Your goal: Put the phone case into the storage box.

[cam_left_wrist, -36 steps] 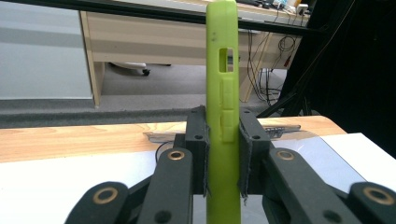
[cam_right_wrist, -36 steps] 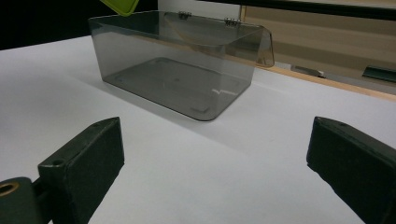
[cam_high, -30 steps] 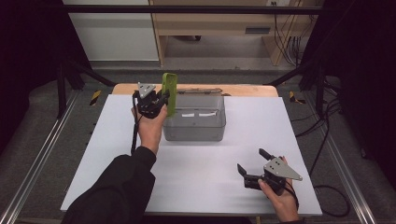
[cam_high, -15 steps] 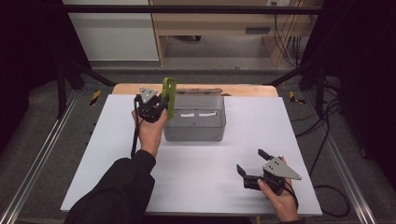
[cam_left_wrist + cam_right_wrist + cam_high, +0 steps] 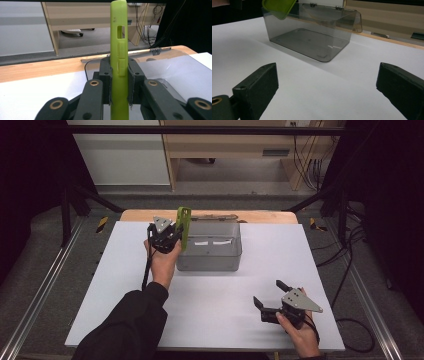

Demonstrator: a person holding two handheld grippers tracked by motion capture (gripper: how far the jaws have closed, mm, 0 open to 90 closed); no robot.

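Nearest to me, my right gripper [image 5: 267,304] is resting low over the white tabletop [image 5: 215,320] near its front right corner, held in my right hand [image 5: 298,334]. Its jaws are standing wide apart with nothing between them; in the right gripper view they are framing bare white surface and, beyond it, the box.

Farther out on my left, my left hand [image 5: 162,262] is holding up my left gripper [image 5: 176,236] just beside the left end of the box. Its jaws are clamping a lime-green phone case [image 5: 183,226], which is standing upright and edge-on. In the left gripper view the phone case [image 5: 119,62] is rising straight up between the two pads [image 5: 105,75], showing its side with raised button covers and a small rectangular cutout above them. My dark sleeve [image 5: 127,330] is reaching in from the bottom edge.

At the middle of the table, well apart from my right gripper, a smoky transparent plastic box [image 5: 210,251] is sitting open, its hinged lid [image 5: 332,15] leaning back on the far side. The case is hanging over the box's left rim, seen in the right gripper view as a green corner [image 5: 278,7] above the near wall.

Behind the white surface a strip of wooden table edge [image 5: 260,216] is showing, then grey floor and a pale wooden desk [image 5: 235,142] with cables [image 5: 312,167] hanging at its right.
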